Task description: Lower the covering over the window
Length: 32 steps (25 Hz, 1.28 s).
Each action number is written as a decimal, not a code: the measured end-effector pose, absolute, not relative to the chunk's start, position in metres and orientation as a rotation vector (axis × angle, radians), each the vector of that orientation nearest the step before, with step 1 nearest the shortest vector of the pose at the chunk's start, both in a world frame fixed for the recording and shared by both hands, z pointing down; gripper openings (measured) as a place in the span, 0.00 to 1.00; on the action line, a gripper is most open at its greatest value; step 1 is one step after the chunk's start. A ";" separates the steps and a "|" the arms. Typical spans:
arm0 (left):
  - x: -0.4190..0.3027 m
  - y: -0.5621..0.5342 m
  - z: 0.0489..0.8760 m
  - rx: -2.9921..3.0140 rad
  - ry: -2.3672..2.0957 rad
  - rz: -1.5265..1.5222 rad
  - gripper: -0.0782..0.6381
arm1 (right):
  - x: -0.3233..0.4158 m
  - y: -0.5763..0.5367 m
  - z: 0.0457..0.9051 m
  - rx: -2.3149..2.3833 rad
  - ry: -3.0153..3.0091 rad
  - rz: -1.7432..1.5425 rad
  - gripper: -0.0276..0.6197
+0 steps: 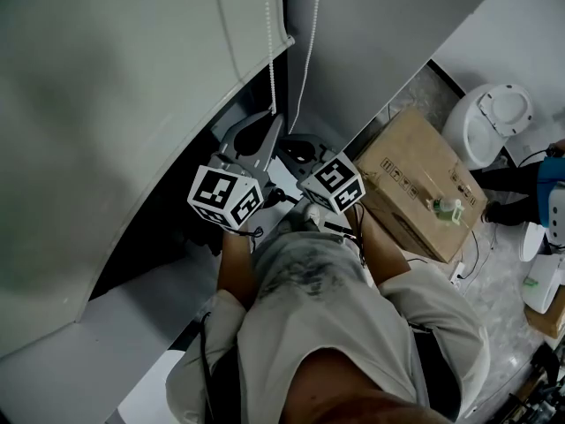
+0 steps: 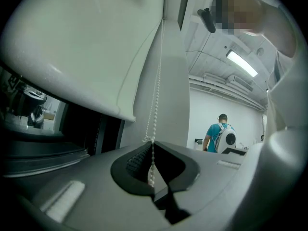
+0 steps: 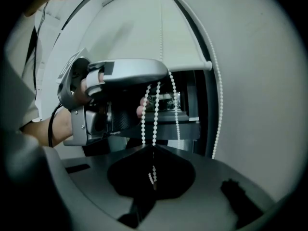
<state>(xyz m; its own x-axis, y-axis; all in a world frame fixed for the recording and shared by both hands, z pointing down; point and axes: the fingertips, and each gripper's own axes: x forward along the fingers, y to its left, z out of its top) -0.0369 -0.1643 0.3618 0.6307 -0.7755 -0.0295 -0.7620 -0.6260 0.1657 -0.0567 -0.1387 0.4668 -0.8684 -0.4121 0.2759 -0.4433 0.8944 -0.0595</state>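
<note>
Grey short-sleeved shirt (image 1: 309,276) on the person fills the near edge of the head view; at far left hangs the pale grey fabric roller blind (image 1: 106,104), partly lowered, its bottom bar above the dark window opening (image 1: 177,210); just right of the blind's edge the white bead chain (image 1: 271,51) drops to the two grippers, which are held close together in front of the window. Left gripper (image 2: 153,143) has its jaws pressed together on one strand of the chain, with beads showing above and below the pinch; right gripper (image 3: 154,148), just beside it, is likewise clamped tight on chain strands hanging from the left one; further right a brown cardboard box (image 1: 424,193) lies on the floor, with a round white plastic device (image 1: 490,122) at far right.
</note>
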 end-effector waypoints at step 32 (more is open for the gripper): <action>-0.032 -0.159 0.383 2.709 -1.242 -0.081 0.13 | -0.043 -0.166 0.244 0.700 -3.267 -0.144 0.08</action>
<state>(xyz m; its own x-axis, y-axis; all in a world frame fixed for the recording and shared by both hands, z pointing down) -0.0320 -0.1587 0.3830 0.6539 -0.7564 0.0174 -0.7477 -0.6425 0.1674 -0.0426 -0.1662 0.2436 -0.8928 -0.3962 -0.2143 -0.4135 0.9096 0.0413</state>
